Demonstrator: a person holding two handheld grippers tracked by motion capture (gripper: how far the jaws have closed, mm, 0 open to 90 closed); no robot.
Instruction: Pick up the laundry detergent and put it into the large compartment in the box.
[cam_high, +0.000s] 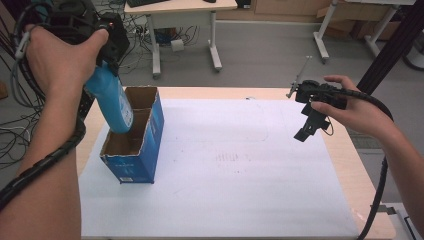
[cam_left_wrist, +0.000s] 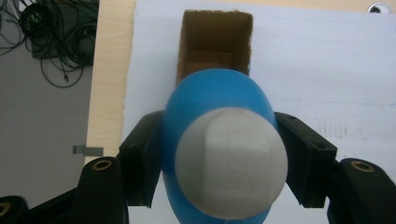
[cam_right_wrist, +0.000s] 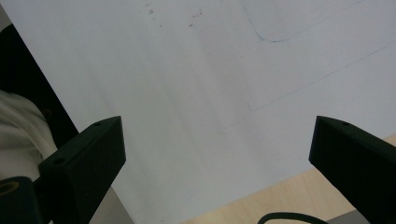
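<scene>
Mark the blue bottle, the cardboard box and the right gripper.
blue bottle (cam_high: 111, 100), high view, on its blue body.
cardboard box (cam_high: 134, 167), high view, on its blue near wall.
right gripper (cam_right_wrist: 217, 154), right gripper view, midway between its open jaw tips.

No wording I can read anywhere.

The blue box (cam_high: 136, 165) standing on the white sheet carries a small pale print low on its near face, too small and blurred for me to make out a single letter. The blue bottle (cam_high: 111, 102) in my left claw (cam_left_wrist: 224, 154) has a pale patch on its side, but nothing legible on it; seen along my jaws, its white cap (cam_left_wrist: 231, 161) bears only a faint embossed square, no characters. The white sheet (cam_high: 235, 170) shows faint smudged marks and thin drawn lines, none of them writing.
</scene>
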